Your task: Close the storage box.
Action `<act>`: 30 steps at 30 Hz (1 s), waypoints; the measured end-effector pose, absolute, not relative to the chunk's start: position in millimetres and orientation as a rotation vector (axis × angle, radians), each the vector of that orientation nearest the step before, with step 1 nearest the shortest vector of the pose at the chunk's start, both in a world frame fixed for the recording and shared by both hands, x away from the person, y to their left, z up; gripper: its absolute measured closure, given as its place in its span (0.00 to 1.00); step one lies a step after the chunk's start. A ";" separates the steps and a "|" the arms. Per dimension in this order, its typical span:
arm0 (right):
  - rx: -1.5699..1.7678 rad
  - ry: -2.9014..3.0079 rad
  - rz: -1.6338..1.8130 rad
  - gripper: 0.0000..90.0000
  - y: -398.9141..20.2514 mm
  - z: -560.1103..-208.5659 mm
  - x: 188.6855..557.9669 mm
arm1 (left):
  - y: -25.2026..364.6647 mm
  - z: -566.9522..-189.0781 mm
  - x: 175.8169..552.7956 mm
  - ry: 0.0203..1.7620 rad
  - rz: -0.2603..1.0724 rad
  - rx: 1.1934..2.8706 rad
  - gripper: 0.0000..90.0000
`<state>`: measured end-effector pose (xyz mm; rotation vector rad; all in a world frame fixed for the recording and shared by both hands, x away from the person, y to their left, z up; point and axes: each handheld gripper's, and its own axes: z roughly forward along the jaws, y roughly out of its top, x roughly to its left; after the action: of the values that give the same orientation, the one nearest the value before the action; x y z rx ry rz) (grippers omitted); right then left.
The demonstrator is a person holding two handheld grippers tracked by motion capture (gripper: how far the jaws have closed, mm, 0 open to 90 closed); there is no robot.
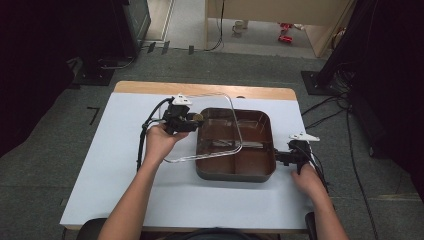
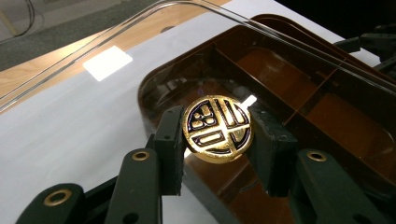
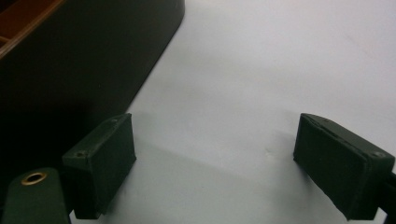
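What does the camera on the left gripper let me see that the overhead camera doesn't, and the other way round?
Left gripper view alone: the pattern on the round gold knob of the clear lid, with the left gripper pads pressed on the knob's two sides.

High view alone: the whole white table, both forearms, and the right gripper beside the tray's right edge.

Both: the brown divided tray, with the lid held tilted, partly over the tray and partly off its left side.

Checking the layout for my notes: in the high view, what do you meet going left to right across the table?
Left gripper shut on the clear lid's gold knob → brown divided tray → right gripper, jaws open beside the tray's right side.
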<state>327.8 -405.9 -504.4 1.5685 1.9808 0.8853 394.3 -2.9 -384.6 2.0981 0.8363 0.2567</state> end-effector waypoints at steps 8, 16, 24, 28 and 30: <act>1.570 1.981 0.886 0.14 -405.8 -504.3 327.8 | -25.4 -392.2 389.8 0.798 0.245 2.133 0.66; 1.571 1.980 0.887 0.13 -405.8 -504.3 327.7 | -49.1 -399.6 386.2 0.769 0.217 2.153 0.66; 1.571 1.980 0.886 0.14 -405.8 -504.3 327.8 | -69.7 -405.7 382.7 0.742 0.208 2.160 0.66; 1.574 1.980 0.886 0.14 -405.6 -504.2 327.6 | -80.2 -409.0 381.1 0.725 0.205 2.168 0.66; 1.573 1.980 0.886 0.14 -405.7 -504.3 327.6 | -84.3 -410.0 380.6 0.716 0.204 2.174 0.66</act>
<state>327.6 -405.7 -504.3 1.5734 1.9801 0.8861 380.6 -84.3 -410.0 2.1740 0.7159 0.2041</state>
